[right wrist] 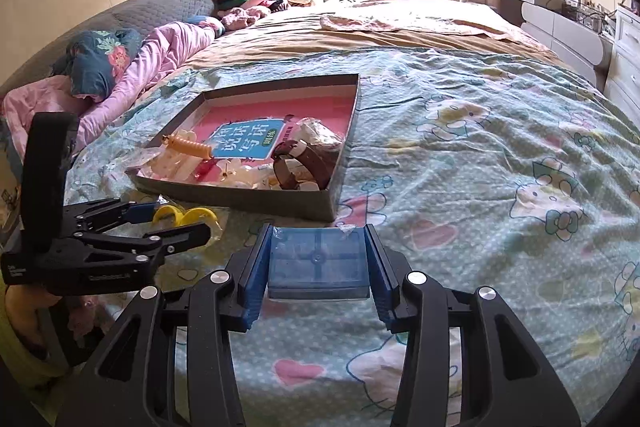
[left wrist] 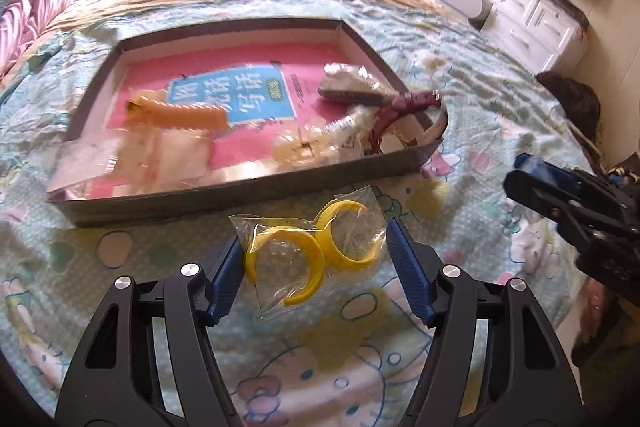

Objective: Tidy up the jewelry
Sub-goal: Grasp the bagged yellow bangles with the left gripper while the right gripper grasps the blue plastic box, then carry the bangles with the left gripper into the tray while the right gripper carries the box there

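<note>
Blue-padded fingers [left wrist: 226,279] of the left gripper [left wrist: 316,267] stand either side of a clear packet of yellow bangles [left wrist: 310,259] lying on the cartoon-print bedspread [left wrist: 500,99]. From the left wrist view, the left pad sits against the packet's edge, while the right pad meets only the plastic corner; firm contact cannot be confirmed, and the jaws stand roughly half open. The packet rests just in front of the near wall of a shallow grey cardboard tray [left wrist: 248,195].

Tray contents, left to right — an orange hair clip [left wrist: 180,115] over a clear wrapper, a pale flower-shaped piece [left wrist: 304,147] near the front wall, a foil-wrapped item [left wrist: 352,79] and a dark red strap [left wrist: 408,107] in the right front corner. A pink printed sheet [left wrist: 256,67] lines the tray floor.

At the right edge of that view, the right gripper [left wrist: 560,195] hovers above the bedspread, apart from the tray.

From the right wrist view, the right gripper [right wrist: 318,267] clamps a small translucent blue box [right wrist: 318,263] — both pads press flat on its side walls, jaws narrowly set. The box is held clear of the bedspread, just in front of the tray's near corner [right wrist: 332,203]. The brown watch strap [right wrist: 304,163] lies inside that corner.
</note>
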Demonstrator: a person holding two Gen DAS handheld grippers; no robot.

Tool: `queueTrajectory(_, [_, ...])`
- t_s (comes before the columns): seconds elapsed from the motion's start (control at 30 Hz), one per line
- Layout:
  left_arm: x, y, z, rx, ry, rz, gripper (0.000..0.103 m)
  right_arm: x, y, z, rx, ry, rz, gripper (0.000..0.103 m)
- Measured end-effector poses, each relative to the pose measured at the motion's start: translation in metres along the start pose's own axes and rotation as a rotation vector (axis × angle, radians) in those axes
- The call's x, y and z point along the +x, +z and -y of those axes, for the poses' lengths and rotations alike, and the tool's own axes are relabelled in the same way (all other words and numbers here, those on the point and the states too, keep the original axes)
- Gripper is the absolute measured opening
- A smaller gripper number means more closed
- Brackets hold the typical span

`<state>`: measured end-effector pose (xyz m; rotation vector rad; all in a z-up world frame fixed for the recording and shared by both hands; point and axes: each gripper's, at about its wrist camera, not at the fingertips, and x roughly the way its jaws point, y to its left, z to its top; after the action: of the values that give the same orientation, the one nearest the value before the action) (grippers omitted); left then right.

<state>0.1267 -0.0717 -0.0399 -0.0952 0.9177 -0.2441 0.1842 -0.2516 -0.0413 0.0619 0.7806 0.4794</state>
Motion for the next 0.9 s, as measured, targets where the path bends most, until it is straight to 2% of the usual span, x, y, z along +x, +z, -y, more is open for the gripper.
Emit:
queueTrajectory(0.17, [-0.026,0.013,-0.017,-0.037,0.023,0.081,0.058,0.002,0.017,-0.013,-0.030,0.028,0.033,0.043])
queueTrajectory(0.3, [-0.031,0.026,-0.028,-0.059,0.049,0.117,0.058,0.004,0.033,-0.023,-0.057,0.043,0.065,0.043])
queueTrajectory(0.6, [-0.015,0.040,-0.040,-0.073,0.059,0.111,0.058,0.015,0.069,-0.036,-0.110,0.046,0.125,0.043])
queueTrajectory(0.9, [0.003,0.044,-0.038,-0.050,0.073,0.092,0.058,0.044,0.089,-0.034,-0.128,0.022,0.119,0.043])
